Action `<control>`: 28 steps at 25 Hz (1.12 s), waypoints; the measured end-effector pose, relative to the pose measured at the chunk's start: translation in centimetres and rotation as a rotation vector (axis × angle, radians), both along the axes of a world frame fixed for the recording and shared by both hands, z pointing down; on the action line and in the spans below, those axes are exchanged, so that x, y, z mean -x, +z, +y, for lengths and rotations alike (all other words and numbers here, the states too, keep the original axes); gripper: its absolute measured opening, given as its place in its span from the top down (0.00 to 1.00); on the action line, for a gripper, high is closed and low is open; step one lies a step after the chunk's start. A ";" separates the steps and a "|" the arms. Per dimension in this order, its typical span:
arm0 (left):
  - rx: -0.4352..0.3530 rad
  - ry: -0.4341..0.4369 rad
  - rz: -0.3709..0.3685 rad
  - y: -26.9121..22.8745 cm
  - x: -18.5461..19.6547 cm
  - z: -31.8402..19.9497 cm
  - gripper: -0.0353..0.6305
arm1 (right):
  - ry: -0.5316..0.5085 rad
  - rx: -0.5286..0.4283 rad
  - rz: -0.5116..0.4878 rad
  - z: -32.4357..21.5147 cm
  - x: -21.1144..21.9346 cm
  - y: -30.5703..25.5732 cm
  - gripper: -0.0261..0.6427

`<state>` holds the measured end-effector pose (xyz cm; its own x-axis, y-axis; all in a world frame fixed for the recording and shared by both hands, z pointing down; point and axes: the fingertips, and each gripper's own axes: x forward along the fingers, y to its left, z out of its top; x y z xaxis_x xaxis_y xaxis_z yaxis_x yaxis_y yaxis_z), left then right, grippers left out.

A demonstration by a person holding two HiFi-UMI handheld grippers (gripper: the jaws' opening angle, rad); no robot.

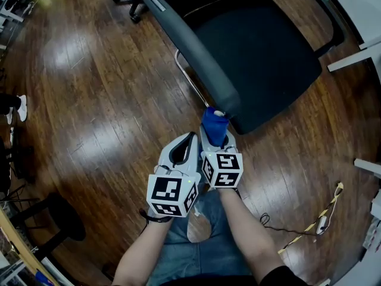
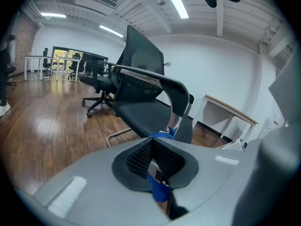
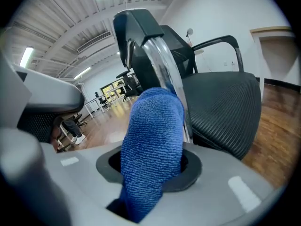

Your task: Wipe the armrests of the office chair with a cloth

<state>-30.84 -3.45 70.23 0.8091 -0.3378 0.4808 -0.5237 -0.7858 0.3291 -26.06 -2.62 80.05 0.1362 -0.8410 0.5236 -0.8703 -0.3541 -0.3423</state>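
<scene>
Over a wood floor (image 1: 89, 100), a person stands at an office chair with a tool in each hand. The left tool (image 1: 190, 137) has its jaws drawn together at the tips, and nothing appears to be gripped between them. It sits just beside its partner and takes no part in the job. The right tool (image 1: 215, 140) is clamped on a bunched blue cloth (image 1: 214, 123), which stands up out of the jaws as a thick roll. The top of the cloth is at the near end of the long grey armrest (image 1: 193, 46), by the chrome post under it. No view settles whether cloth and armrest actually touch. To the right lie the dark mesh seat (image 1: 262, 58) and, beyond it, the second armrest (image 1: 326, 18). The cloth looks like soft, light, nappy terry. It will likely flop and fold under pressure, so a pinch low on the bundle, as here, seems the right hold, leaving a padded head free to rub. The armrest looks hard, smooth and curved, so the cloth should slide along it easily. The chair may shift if pushed hard, and the free tool could steady it.
</scene>
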 end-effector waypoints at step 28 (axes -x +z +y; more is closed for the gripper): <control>-0.320 -0.018 0.175 -34.4 1.8 5.1 0.94 | -0.108 -0.371 0.373 6.1 0.7 -44.8 0.76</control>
